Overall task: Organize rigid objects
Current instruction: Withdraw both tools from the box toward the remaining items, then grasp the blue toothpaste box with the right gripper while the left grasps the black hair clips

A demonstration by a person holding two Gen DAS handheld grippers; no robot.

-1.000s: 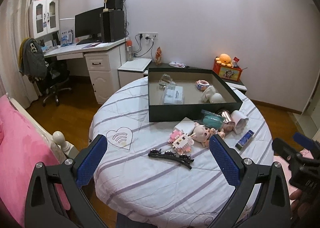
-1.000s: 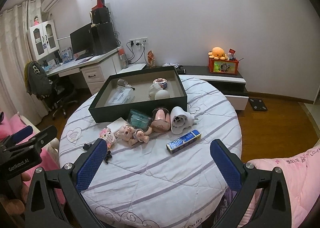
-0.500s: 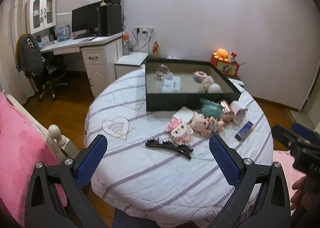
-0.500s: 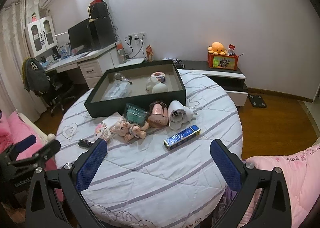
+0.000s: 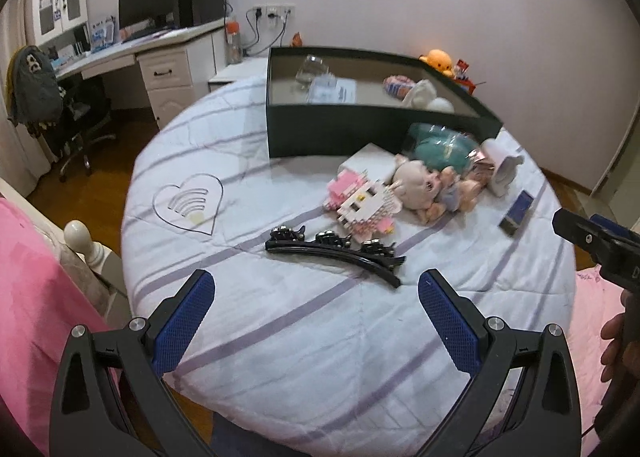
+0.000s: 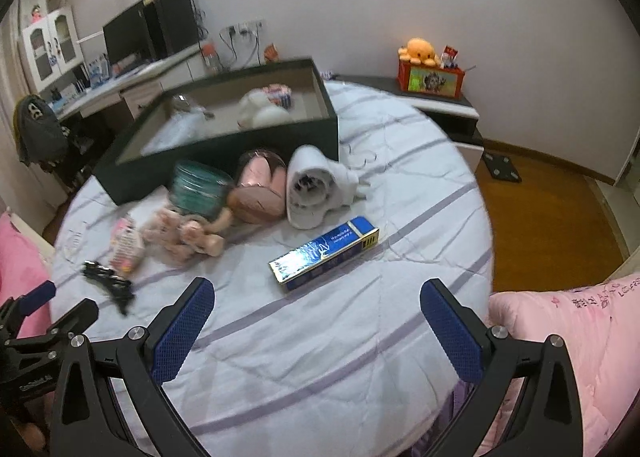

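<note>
A round table with a striped white cloth (image 5: 304,337) carries a dark green box (image 5: 360,129) at its far side. In front of the box lie a black hair clip (image 5: 336,253), a pink block toy (image 5: 360,201), a small doll (image 5: 424,187), a teal jar (image 6: 200,187), a pink ribbon spool (image 6: 258,189), a white hair-dryer-like item (image 6: 316,185) and a blue box (image 6: 324,253). My left gripper (image 5: 316,317) hangs open just short of the hair clip. My right gripper (image 6: 316,325) is open, near the blue box. Nothing is held.
Inside the green box (image 6: 224,129) lie a white plush, a glass, a packet and a small round item. A desk with monitor (image 5: 152,9) and an office chair (image 5: 68,109) stand at the back left. Pink bedding (image 5: 36,297) flanks the table; a low cabinet (image 6: 436,97) with an orange toy stands behind.
Both grippers have moved in closer and lower toward the table, so the objects look bigger. Both stay open. Nothing on the table has shifted.
</note>
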